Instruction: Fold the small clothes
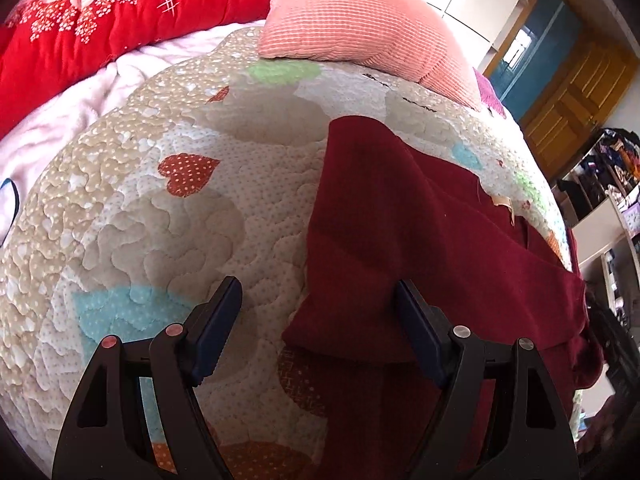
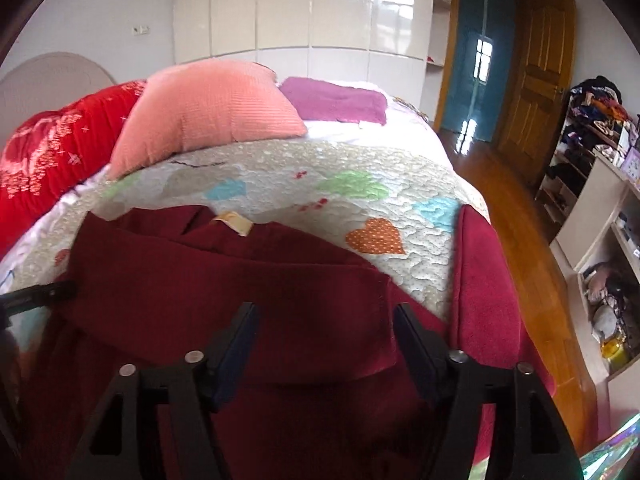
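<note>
At the far left a red floral quilt (image 1: 100, 12) lies behind the heart-patterned quilted bedspread (image 1: 160, 220), with a pink pillow (image 1: 360, 24) beside it. The left gripper (image 1: 318, 320) hovers with fingers apart over the left edge of the dark red garment (image 1: 420, 232) spread on the bedspread. The right gripper (image 2: 324, 340), fingers apart and empty, hangs above the garment's middle. Shelves (image 2: 600, 200) stand far right.

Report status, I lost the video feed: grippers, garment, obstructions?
Left gripper open, empty. Right gripper open, over dark red garment. Garment flat on quilt. Nothing in the way.
</note>
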Demonstrator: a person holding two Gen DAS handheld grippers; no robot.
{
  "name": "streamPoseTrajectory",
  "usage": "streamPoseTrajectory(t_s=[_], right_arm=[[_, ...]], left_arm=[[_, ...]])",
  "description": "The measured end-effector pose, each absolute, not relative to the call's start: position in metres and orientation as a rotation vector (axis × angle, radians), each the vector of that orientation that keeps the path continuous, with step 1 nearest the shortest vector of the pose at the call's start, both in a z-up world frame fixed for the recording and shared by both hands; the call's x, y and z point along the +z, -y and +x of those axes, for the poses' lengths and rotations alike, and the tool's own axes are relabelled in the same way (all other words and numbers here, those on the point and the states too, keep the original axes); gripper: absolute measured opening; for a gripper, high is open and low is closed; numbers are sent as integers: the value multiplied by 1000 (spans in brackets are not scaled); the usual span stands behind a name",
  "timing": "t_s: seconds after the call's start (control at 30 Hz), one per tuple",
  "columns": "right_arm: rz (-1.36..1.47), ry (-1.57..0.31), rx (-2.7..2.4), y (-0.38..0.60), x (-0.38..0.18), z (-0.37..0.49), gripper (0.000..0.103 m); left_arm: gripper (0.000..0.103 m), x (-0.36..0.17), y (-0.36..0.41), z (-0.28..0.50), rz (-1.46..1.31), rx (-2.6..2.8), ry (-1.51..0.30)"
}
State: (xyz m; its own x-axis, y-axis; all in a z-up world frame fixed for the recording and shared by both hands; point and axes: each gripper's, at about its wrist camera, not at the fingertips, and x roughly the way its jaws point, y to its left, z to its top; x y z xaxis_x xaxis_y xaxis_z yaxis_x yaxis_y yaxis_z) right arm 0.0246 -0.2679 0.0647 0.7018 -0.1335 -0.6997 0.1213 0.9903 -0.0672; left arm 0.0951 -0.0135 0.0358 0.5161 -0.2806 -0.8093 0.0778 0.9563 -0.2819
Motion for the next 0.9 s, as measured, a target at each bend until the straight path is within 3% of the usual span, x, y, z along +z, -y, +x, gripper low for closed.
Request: streamPoseTrajectory(t_s=[0.17, 0.4, 0.7, 0.77, 0.87, 0.9], right_arm=[[-18, -1006, -27, 244, 15, 32, 71], [123, -902, -41, 280, 49, -55, 71], [352, -907, -68, 315, 21, -107, 71], [365, -882, -48, 309, 20, -100, 66], [338, -868, 10, 299, 17, -91, 38], [308, -872, -6, 298, 16, -88, 17]], left_arm=[[79, 54, -5, 58, -216, -251, -995], [79, 64, -35, -17, -192, -333, -1014], [79, 32, -39, -78, -160, -318, -1081], [79, 32, -33, -82, -148, -318, -1070], [79, 31, -29, -82, -148, -308, -1069], [79, 30, -28, -83, -152, -308, -1069]])
